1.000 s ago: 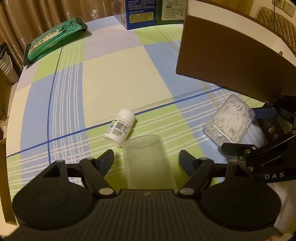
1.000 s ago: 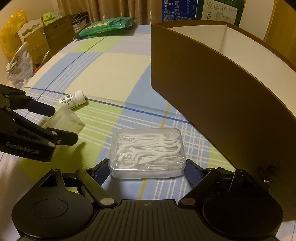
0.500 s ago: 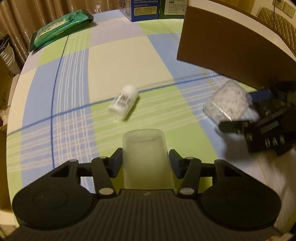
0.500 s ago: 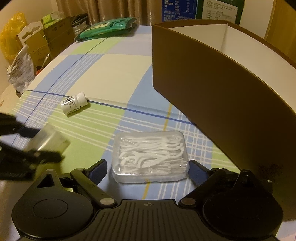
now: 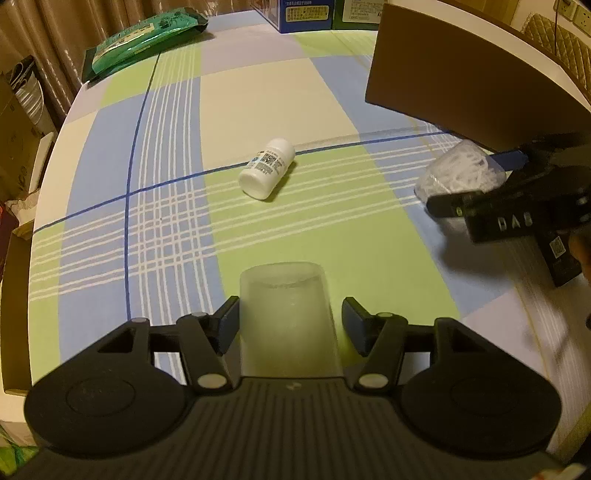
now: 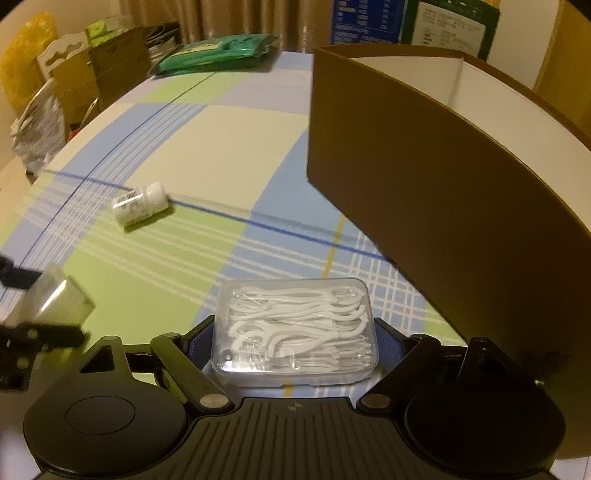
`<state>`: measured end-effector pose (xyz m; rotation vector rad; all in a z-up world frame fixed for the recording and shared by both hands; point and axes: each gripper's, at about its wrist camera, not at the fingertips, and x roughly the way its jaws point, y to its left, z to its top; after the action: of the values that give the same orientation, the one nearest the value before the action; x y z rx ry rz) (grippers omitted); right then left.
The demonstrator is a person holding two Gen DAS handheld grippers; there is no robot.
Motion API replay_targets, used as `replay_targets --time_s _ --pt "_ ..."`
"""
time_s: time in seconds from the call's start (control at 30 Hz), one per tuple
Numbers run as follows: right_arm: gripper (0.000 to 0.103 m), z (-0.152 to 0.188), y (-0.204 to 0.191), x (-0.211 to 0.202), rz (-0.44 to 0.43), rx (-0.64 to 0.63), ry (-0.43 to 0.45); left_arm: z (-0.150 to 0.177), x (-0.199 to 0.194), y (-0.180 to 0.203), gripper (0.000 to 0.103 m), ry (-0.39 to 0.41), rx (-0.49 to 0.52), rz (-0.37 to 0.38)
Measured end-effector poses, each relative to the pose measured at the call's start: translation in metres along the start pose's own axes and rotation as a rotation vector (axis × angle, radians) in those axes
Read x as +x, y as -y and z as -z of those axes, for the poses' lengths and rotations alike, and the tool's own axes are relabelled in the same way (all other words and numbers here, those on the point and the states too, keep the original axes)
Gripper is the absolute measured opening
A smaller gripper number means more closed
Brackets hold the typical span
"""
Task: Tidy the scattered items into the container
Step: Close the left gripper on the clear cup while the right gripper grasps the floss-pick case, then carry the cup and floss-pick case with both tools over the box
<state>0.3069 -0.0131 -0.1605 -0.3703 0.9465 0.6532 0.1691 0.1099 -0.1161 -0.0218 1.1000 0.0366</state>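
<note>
My left gripper (image 5: 288, 319) is shut on a frosted plastic cup (image 5: 286, 314) and holds it above the checked tablecloth. My right gripper (image 6: 293, 341) is shut on a clear box of white floss picks (image 6: 295, 328), lifted off the cloth beside the brown container (image 6: 424, 192). The floss box (image 5: 461, 173) and right gripper (image 5: 517, 210) show at the right of the left wrist view; the cup (image 6: 55, 299) shows at the left of the right wrist view. A white pill bottle (image 5: 267, 173) lies on its side mid-table, also in the right wrist view (image 6: 140, 203).
A green packet (image 5: 144, 40) lies at the far left corner of the table. Blue and green cartons (image 5: 310, 13) stand at the far edge. Cardboard boxes and bags (image 6: 74, 81) sit beyond the table's left edge. The container (image 5: 461, 85) stands at the right.
Both grippers closed on their items and lifted: the left on the cup, the right on the floss box. Both drew back, so the pill bottle looks farther off.
</note>
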Motion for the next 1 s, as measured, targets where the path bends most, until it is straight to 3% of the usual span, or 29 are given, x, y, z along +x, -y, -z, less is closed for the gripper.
replay_targets --time_s 0.1,0.4,0.67,1.0 --pt "0.083 0.007 -0.004 -0.005 -0.019 -0.012 -0.012 0.0 0.0 0.0 0.046 0.009 0.003 0.006" --pt "0.083 0.03 -0.017 -0.028 -0.077 -0.016 -0.048 0.008 -0.007 0.012 0.046 -0.002 0.04 0.039" --pt "0.083 0.031 -0.007 -0.064 -0.09 0.047 0.008 0.004 -0.033 0.021 0.046 0.048 0.052 0.056" --pt "0.083 0.028 0.012 -0.109 -0.107 0.111 0.083 -0.028 -0.065 0.043 0.046 0.152 0.091 0.115"
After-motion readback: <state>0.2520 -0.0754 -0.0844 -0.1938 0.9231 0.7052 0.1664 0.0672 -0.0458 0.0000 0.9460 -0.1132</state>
